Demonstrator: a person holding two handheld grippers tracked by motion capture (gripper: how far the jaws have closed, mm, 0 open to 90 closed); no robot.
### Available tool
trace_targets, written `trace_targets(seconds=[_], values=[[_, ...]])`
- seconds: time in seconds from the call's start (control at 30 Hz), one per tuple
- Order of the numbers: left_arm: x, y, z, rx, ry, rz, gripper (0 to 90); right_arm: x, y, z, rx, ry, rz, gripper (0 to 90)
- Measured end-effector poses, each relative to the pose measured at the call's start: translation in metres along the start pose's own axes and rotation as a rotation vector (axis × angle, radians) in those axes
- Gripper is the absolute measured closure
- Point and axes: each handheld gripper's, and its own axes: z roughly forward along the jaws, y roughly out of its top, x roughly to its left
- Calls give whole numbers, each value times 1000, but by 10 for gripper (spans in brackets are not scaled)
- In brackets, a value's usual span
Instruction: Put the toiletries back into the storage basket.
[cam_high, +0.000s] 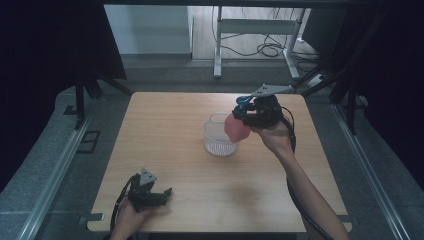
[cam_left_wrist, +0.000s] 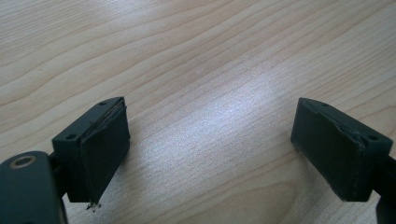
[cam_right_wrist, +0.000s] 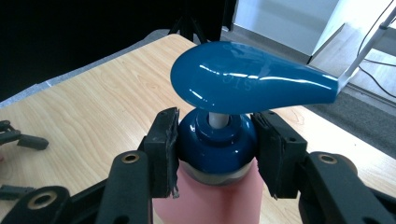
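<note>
A pink pump bottle (cam_high: 235, 128) with a blue pump head (cam_right_wrist: 252, 79) hangs in the air right of centre. My right gripper (cam_high: 243, 113) is shut on its blue collar (cam_right_wrist: 217, 144), one pad on each side. In the high view the bottle's pink body overlaps the right rim of a clear ribbed plastic cup (cam_high: 218, 137) that stands on the wooden table (cam_high: 170, 125); whether they touch I cannot tell. My left gripper (cam_high: 166, 196) rests at the front left of the table, held by a hand. Its jaws stand wide open (cam_left_wrist: 210, 140) over bare wood.
Beyond the table's far edge stands a white metal frame (cam_high: 255, 27) with cables on the floor. Dark curtains and black stand legs flank both sides. The left gripper (cam_right_wrist: 18, 137) shows small at the left edge of the right gripper view.
</note>
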Motion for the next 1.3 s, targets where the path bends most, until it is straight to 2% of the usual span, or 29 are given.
trace_targets(seconds=[0.7,0.97,1.3], values=[[0,0,0,-2,-1,1,113,5,8,34,8,0,-14,528],[0,0,0,-2,-1,1,113,8,5,50,24,-1,-25,528],[0,0,0,-1,-2,3,113,6,-3,62,41,1,-11,528]])
